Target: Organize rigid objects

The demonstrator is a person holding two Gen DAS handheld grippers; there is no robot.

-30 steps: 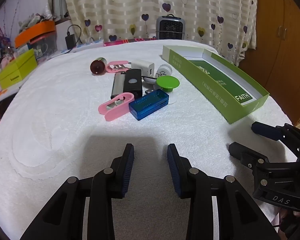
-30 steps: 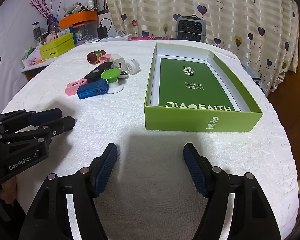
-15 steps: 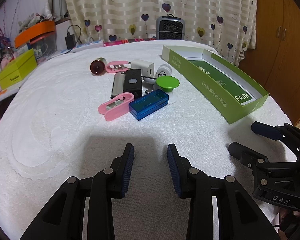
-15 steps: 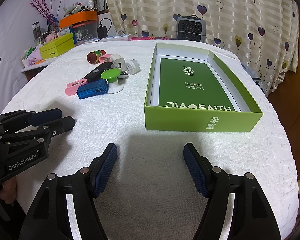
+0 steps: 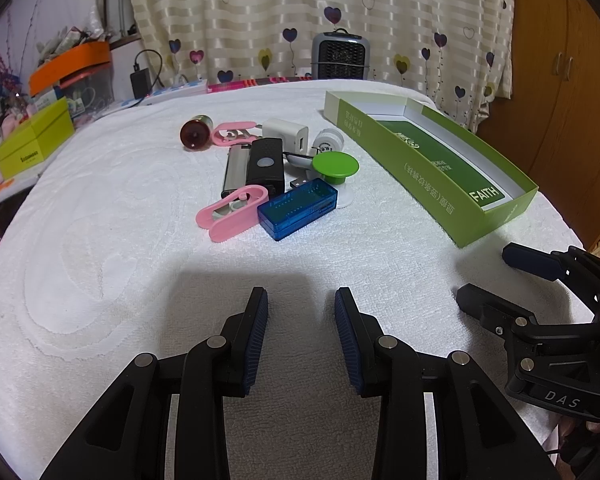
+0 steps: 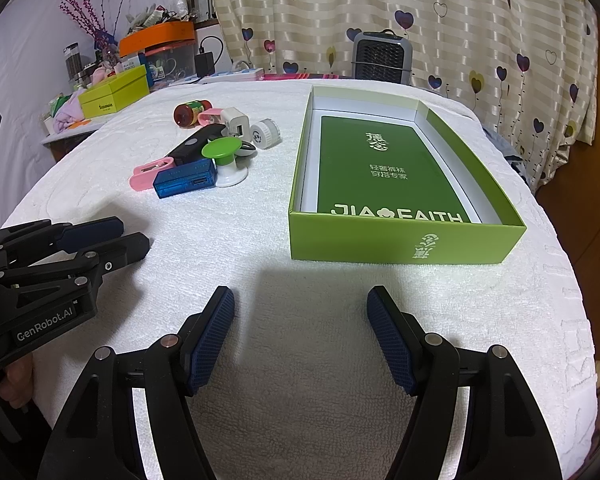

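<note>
A white textured towel (image 5: pixel 100 248) covers the tabletop, with a striped curtain printed with hearts (image 6: pixel 440 4) closing off the far side.

Nearest the cameras, the left gripper (image 5: pixel 301 312) hovers low over bare towel, its blue-padded fingers (image 5: pixel 256 332) set a narrow gap apart and holding nothing. The right gripper (image 6: pixel 300 312) sits alongside it, fingers (image 6: pixel 388 340) spread wide and likewise empty.

Ahead of the right gripper lies the green box (image 6: pixel 404 242), an open shallow tray with white inner walls and a green printed floor; nothing lies inside it.

To the left of the box, well apart from it, the loose objects form one cluster. At its near edge a blue translucent USB device (image 5: pixel 298 208) lies touching a pink clip (image 5: pixel 232 218). Just behind it stands a green-topped knob on a white base (image 5: pixel 335 166). A black remote (image 5: pixel 265 165) and a silver lighter (image 5: pixel 235 168) lie side by side, touching. Further back are a white charger plug (image 5: pixel 286 138), a round white part (image 5: pixel 327 142), a second pink clip (image 5: pixel 232 134) and a brown bottle on its side (image 5: pixel 195 134).

Beyond the tabletop stands a small grey heater (image 5: pixel 340 56); to the far left, a lime box (image 6: pixel 114 92) and an orange-lidded container (image 6: pixel 160 36) sit among clutter.
</note>
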